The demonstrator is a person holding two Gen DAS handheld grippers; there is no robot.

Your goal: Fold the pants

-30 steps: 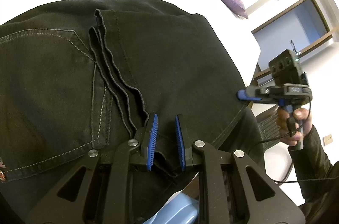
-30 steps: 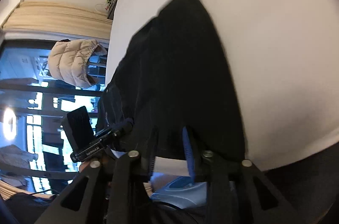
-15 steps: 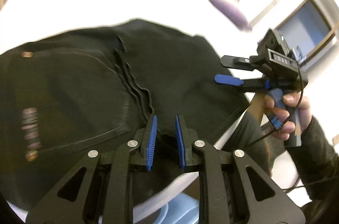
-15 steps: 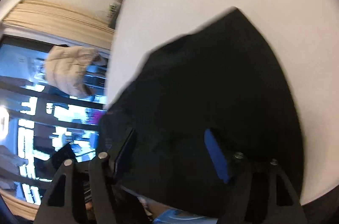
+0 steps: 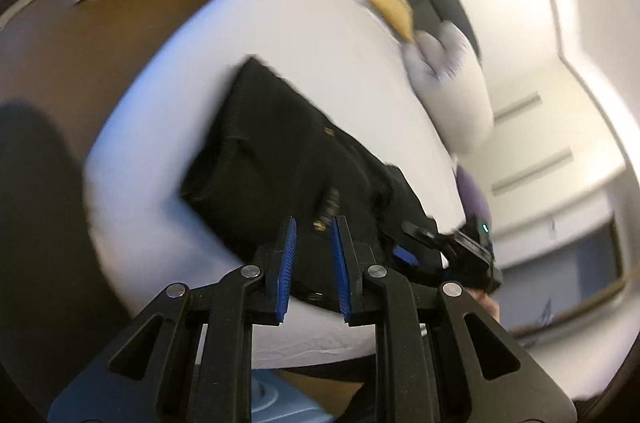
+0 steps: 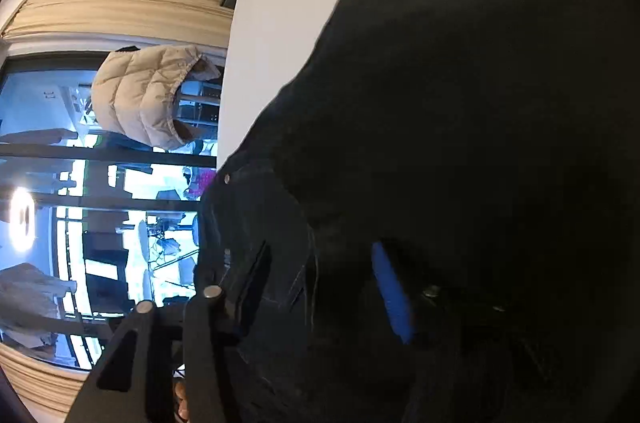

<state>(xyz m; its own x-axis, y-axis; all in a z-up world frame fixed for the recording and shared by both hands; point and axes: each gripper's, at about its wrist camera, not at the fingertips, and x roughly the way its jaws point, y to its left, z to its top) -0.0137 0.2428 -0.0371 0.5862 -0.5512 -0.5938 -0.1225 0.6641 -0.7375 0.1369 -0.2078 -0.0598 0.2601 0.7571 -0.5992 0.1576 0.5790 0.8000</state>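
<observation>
While the folded black denim pants (image 5: 304,159) lie on the white bed (image 5: 288,35), the left gripper (image 5: 314,243) is held above them, slightly parted and empty; the right gripper (image 6: 320,287) is spread wide over the fabric, probably for flattening.

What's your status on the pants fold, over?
Left hand-held gripper open, clear above the bed. Right hand-held gripper open, over the fabric. Black pants lying folded on the bed. Nothing in the way.

No text can be read anywhere. The small brownish label (image 5: 329,204) on the folded black denim pants (image 5: 280,159) is blurred beyond reading.
</observation>
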